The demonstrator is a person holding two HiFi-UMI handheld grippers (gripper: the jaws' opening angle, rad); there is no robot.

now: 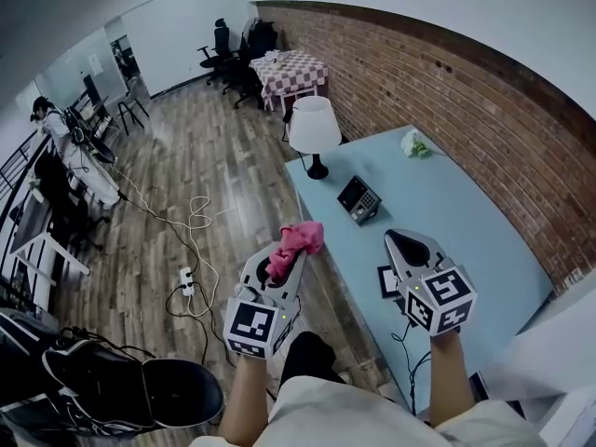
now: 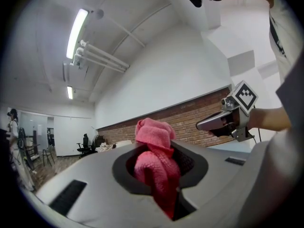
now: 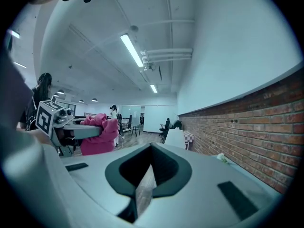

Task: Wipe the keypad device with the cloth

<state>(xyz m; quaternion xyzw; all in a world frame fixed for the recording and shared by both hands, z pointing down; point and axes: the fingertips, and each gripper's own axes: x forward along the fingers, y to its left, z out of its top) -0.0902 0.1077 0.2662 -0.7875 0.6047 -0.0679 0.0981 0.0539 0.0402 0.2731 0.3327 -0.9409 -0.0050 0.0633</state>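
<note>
You're in a long room with a wood floor (image 1: 177,166), a brick wall (image 1: 466,101) along the right of the head view, and a pale blue table (image 1: 466,222) set against that wall.

The jaws of your left gripper (image 2: 159,175) are clenched on the pink cloth (image 2: 153,163). The cloth bunches up above the tips and hangs in a fold down between them. In the head view this gripper sits at lower centre, held in the air over the floor just off the table's left edge.

The jaws of your right gripper (image 3: 145,189) are drawn together to a thin slit, with nothing in them. This gripper is right of centre in the lower part of the head view, above the near end of the table and over a black-and-white marker card (image 1: 386,280) lying at the table's edge. The two grippers are side by side and apart.

The keypad device (image 1: 358,198) stands on the table at the centre of the head view, past both grippers and near the table's left edge. It is dark, with its face tilted up. Neither the cloth nor either gripper touches it.

Just beyond it stands a lamp (image 1: 314,128) with a white shade and a dark base. Farther along the table, upper right of centre, lies a small white and green thing (image 1: 414,144); you can't tell what it is.

On the floor at left centre, a white cable (image 1: 197,217) loops down to a power strip (image 1: 186,280). At the top of the frame are a checkered-cloth table (image 1: 291,71) and black office chairs (image 1: 221,45).
</note>
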